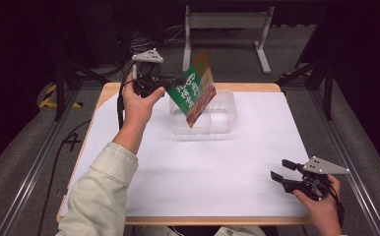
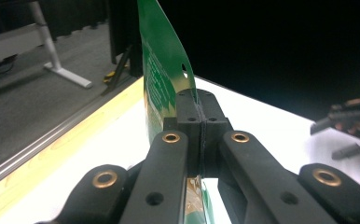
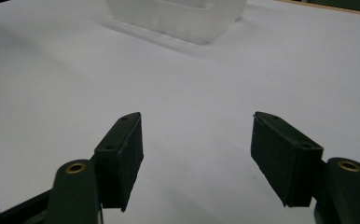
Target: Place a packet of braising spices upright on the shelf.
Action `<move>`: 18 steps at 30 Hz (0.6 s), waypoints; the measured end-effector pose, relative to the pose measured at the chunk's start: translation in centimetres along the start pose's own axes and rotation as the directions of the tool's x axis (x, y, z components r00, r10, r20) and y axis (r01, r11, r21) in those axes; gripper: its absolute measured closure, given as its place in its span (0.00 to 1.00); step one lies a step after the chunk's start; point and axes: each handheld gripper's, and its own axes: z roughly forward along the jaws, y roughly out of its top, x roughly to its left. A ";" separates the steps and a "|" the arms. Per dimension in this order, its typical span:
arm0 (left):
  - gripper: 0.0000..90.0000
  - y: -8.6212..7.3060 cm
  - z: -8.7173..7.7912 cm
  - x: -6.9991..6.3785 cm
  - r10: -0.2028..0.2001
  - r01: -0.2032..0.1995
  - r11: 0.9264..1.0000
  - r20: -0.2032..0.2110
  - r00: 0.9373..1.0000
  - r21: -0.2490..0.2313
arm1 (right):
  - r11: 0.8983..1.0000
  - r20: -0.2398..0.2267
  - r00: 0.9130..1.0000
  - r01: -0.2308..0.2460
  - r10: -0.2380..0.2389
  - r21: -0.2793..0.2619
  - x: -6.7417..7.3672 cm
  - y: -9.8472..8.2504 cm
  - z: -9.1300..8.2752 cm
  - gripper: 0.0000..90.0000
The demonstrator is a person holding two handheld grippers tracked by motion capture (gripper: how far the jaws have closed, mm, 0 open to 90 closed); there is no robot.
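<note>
Pick looks done, place isn't. Left gripper (image 1: 174,79) has its jaws clamped on the edge of the green snack packet (image 1: 196,88), which hangs in the air, tilted, over the near-left part of the clear plastic bin (image 1: 227,105) at the far side of the white table sheet (image 1: 217,162). Packet isn't in the bin yet; what's left, I'd say: lower it in and let go. Left forearm reaches forward, hand raised, jaws pointing right toward the bin. Right gripper (image 1: 282,170) sits low at the near-right corner, jaws wide apart, nothing between them, aimed left across the sheet.
</note>
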 end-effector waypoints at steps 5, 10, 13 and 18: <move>1.00 -0.2 -0.1 0.1 -0.021 0.020 1.000 -0.043 0.999 -0.010 | 1.000 -0.003 1.000 0.003 -0.003 -0.001 0.0 0.0 0.1 0.38; 1.00 -0.4 0.2 0.2 -0.040 0.039 0.999 -0.062 0.997 -0.011 | 1.000 -0.005 1.000 0.003 -0.003 0.000 0.0 0.0 0.1 0.38; 1.00 -0.6 0.9 0.1 -0.044 0.045 0.999 -0.075 0.996 0.010 | 1.000 -0.005 1.000 0.004 -0.004 0.001 0.0 0.0 0.2 0.38; 1.00 -0.9 1.8 -0.3 -0.062 0.063 0.998 -0.090 0.994 0.002 | 1.000 -0.005 1.000 0.004 -0.004 0.000 0.0 0.0 0.1 0.38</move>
